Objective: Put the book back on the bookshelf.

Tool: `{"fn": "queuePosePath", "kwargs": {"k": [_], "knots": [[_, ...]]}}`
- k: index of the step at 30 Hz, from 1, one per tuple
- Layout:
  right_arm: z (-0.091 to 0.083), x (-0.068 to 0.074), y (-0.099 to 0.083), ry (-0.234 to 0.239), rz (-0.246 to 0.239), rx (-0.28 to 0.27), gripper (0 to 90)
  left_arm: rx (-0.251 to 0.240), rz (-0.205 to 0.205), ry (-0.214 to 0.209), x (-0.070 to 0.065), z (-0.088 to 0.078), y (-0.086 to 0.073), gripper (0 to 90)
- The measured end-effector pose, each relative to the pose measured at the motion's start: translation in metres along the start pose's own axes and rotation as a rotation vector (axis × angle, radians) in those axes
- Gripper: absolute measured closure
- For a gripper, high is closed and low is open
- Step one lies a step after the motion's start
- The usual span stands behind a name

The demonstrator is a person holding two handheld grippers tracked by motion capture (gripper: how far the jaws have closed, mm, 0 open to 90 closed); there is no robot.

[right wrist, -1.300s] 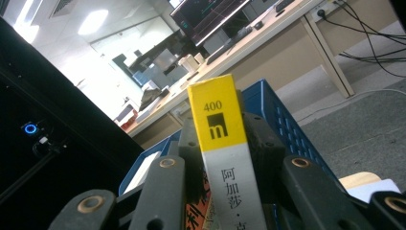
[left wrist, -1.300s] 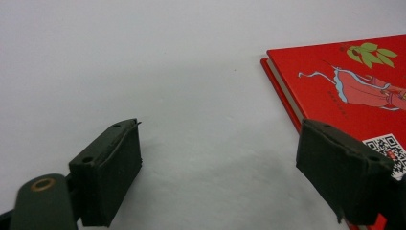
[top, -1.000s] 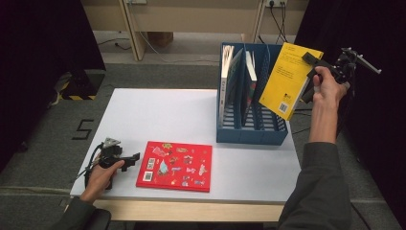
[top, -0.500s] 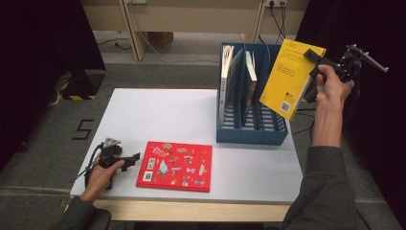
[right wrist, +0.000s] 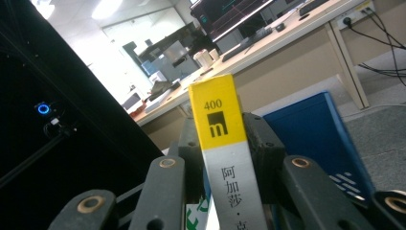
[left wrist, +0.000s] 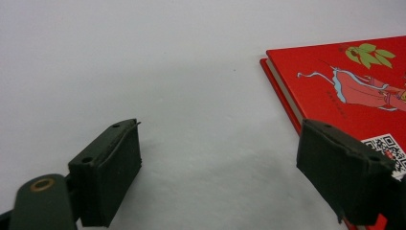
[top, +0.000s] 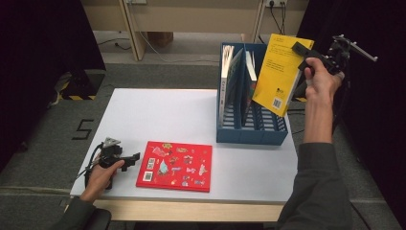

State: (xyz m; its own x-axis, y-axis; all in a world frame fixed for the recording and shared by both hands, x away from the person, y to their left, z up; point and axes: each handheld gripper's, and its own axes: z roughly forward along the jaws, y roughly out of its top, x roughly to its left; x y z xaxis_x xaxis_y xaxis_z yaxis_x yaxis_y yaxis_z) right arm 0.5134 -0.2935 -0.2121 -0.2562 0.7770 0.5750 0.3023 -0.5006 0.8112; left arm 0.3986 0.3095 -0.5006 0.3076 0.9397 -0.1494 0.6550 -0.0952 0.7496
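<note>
Up and a touch outward went my right gripper [top: 300, 50] since the earlier frame, carrying the yellow book [top: 281, 72] higher above the blue file rack [top: 251, 132] while the left hand stayed parked. I had that book pinched at its top edge, jaws clamped on it, so it hung tilted with its lower corner just over the rack's right-hand slots; I judged that grip was chosen to let the book drop in spine-up or be steered between the dividers. From the high view, the rack stood at the far right corner of the desk [top: 158, 115], already holding a couple of books [top: 229, 81] upright in its left compartments. The red book [top: 174, 165] lay flat near the front edge of the desk, left of centre, waiting its turn as I read it. My left gripper [top: 119, 158] rested on the desk at the front left corner, jaws apart, nothing between them, pointed at the red book's near edge. The left gripper view gave me what the high view could not: the red cover's [left wrist: 344, 91] corner just beside one pad [left wrist: 342, 172], its page block visible along the edge. The right gripper view showed the yellow book's spine [right wrist: 225, 143] squeezed between both pads, and the rack's blue wall [right wrist: 321, 139] behind.
</note>
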Motion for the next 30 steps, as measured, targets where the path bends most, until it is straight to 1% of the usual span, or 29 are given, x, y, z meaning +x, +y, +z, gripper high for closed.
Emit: {"fn": "queuePosePath", "kwargs": {"k": [3, 4, 9, 13, 15, 18, 20, 22, 24, 25, 27, 28, 29, 30], "knots": [[0.013, 0.003, -0.003, -0.001, 0.002, 0.012, 71.9, -0.005, -0.004, -0.002, 0.000, 0.000, 0.000, 14.7], [0.016, 0.003, -0.003, -0.008, 0.007, 0.014, 71.9, -0.002, -0.003, -0.003, 0.000, 0.000, 0.000, 14.7], [0.037, 0.003, -0.009, -0.029, -0.004, 0.028, 71.4, -0.005, -0.001, -0.003, 0.000, 0.000, -0.001, 14.6], [0.055, 0.005, -0.016, -0.027, -0.007, 0.044, 71.2, -0.004, -0.001, -0.002, 0.000, 0.000, -0.001, 14.6], [0.063, 0.007, -0.019, -0.034, -0.023, 0.050, 71.2, -0.004, -0.001, -0.003, 0.000, 0.000, -0.001, 14.6], [0.073, 0.006, -0.024, -0.054, -0.043, 0.063, 71.0, -0.008, -0.006, -0.007, 0.001, -0.001, -0.001, 14.6], [0.078, 0.004, -0.029, -0.061, -0.052, 0.068, 71.0, -0.009, -0.006, -0.008, 0.001, -0.001, -0.001, 14.6], [0.082, 0.001, -0.035, -0.066, -0.036, 0.076, 70.7, -0.003, 0.000, -0.007, 0.001, -0.001, -0.001, 14.6], [0.084, -0.003, -0.041, -0.064, -0.043, 0.077, 70.1, -0.004, -0.001, -0.007, 0.001, -0.001, -0.001, 14.6], [0.084, -0.004, -0.042, -0.063, -0.037, 0.081, 69.8, -0.009, -0.002, -0.007, 0.000, 0.000, -0.001, 14.5], [0.083, -0.007, -0.045, -0.065, -0.055, 0.080, 69.3, -0.008, -0.001, -0.006, 0.000, 0.000, -0.001, 14.4], [0.083, -0.007, -0.047, -0.065, -0.056, 0.086, 68.8, -0.007, -0.001, -0.006, 0.000, 0.000, -0.001, 14.5], [0.084, -0.008, -0.049, -0.068, -0.062, 0.097, 68.6, -0.007, 0.000, -0.006, -0.001, 0.000, -0.001, 14.4], [0.085, -0.009, -0.051, -0.076, -0.074, 0.122, 68.7, -0.007, 0.000, -0.006, -0.001, 0.000, -0.001, 14.5]]}}
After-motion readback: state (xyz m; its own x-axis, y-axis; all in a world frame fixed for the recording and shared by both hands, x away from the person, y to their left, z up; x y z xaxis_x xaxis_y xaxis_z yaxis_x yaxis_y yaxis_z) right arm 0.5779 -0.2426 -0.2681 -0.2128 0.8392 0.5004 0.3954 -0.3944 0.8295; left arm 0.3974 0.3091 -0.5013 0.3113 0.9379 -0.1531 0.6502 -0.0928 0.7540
